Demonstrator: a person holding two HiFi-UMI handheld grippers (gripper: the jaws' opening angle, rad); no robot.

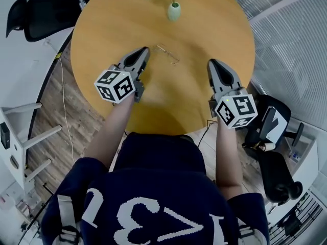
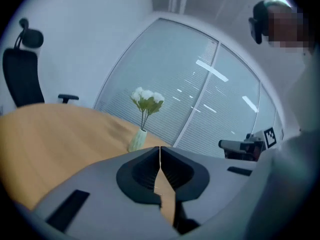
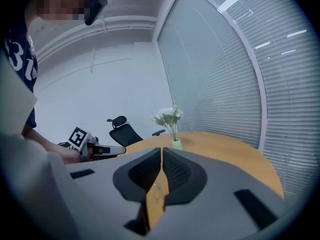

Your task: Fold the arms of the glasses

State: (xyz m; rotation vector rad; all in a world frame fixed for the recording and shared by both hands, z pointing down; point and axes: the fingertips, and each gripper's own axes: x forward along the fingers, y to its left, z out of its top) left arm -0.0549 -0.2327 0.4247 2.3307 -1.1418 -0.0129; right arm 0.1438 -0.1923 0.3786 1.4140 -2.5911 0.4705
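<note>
Glasses [image 1: 167, 54]: thin wire frame, lying flat on the round wooden bench [image 1: 225, 29], between the two tools and touching neither. Left hand-held gripper [image 1: 145, 50]: jaws closed together, nothing in them, just beside the glasses. Right hand-held gripper [image 1: 212, 62]: jaws likewise closed and empty, farther off. Vase of white flowers [image 1: 173, 9] at the far edge.
</note>
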